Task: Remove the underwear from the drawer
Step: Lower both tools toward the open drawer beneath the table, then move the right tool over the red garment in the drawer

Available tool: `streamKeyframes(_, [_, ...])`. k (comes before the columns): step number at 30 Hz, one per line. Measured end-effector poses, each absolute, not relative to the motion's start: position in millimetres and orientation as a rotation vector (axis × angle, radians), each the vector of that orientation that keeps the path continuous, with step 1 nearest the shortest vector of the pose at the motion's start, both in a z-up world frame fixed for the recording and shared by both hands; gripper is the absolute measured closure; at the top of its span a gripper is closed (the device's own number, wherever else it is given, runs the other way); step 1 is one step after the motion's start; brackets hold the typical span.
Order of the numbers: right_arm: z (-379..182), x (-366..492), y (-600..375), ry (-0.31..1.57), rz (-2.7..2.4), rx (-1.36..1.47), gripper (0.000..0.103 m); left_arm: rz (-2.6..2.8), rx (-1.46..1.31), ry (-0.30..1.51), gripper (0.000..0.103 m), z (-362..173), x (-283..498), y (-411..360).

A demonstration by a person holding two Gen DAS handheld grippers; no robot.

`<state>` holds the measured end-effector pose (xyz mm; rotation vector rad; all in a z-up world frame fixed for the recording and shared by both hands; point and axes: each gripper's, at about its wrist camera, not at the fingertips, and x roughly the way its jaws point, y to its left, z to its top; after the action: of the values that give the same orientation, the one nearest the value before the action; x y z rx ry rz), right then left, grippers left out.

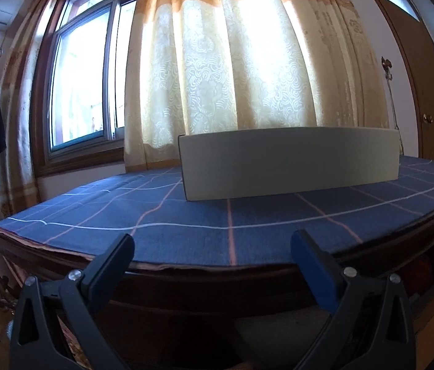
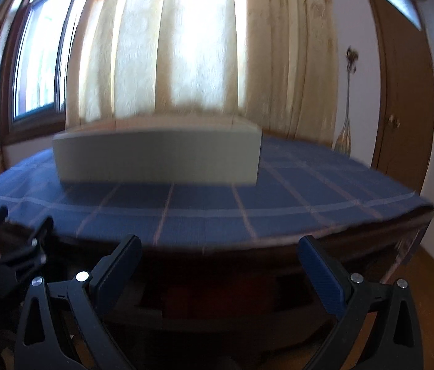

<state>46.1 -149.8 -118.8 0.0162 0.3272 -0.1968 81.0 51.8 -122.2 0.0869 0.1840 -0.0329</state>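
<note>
Progress: judged at the start; nothing is held and no underwear shows in either view.
Left gripper (image 1: pixel 212 243): jaws spread wide, empty, hanging just in front of the tabletop edge.
Right gripper (image 2: pixel 220 246): jaws also wide, empty, at the same edge; this view is blurred.
Drawer (image 1: pixel 417 274): under the tabletop at the right there seems to be a dark opening with something red inside; I cannot tell whether that is the drawer or the underwear.
Left to do: likely all of it, meaning reach under the top, grip the garment and lift it clear.
Tabletop (image 1: pixel 124 212): dark wood covered by a blue checked cloth with pale and pink lines.
Box (image 1: pixel 290 163): grey, long, standing on the cloth towards the back.
Room: cream and orange curtain (image 1: pixel 226 61) behind the box, window (image 1: pixel 84 77) at the left, wooden door (image 1: pixel 420 86) at the right, a slim vase (image 2: pixel 344 132) on the back right corner.
</note>
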Motion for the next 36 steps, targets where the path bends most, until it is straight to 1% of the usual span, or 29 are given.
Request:
streamKeyframes(5, [-140.3,58.2,-161.4,0.465,-0.182,0.06,0.001,-0.046,0.115,0.198,0.0,-123.3,69.1,49.8])
streamKeyframes(7, [-148.2,61.3,-167.5,0.51,-0.184,0.085,0.001,-0.061,0.199,0.228,0.0,-130.0,62.4,39.3])
streamKeyframes(9, [-155.3,60.4,-173.9,0.542,-0.182,0.114,0.001,-0.065,0.317,0.204,0.0,-134.9,51.2,24.4])
streamKeyframes(11, [-157.4,58.3,-176.5,0.55,-0.181,0.124,0.001,-0.075,0.347,0.209,0.0,-136.6,46.8,20.4])
streamKeyframes(16, [-160.9,52.4,-175.7,0.564,-0.167,0.109,0.001,-0.069,0.228,0.282,0.001,-128.5,53.8,35.7])
streamKeyframes(22, [-163.5,52.8,-176.4,0.593,-0.154,0.094,0.001,-0.072,0.275,0.29,0.001,-133.9,45.9,28.4])
streamKeyframes(25, [-164.4,55.1,-177.3,0.608,-0.151,0.092,0.001,-0.068,0.257,0.306,0.003,-133.8,43.4,32.5])
streamKeyframes(36, [-158.9,40.2,-177.1,0.589,-0.144,0.069,0.001,-0.079,0.289,0.328,0.005,-133.8,22.4,32.4])
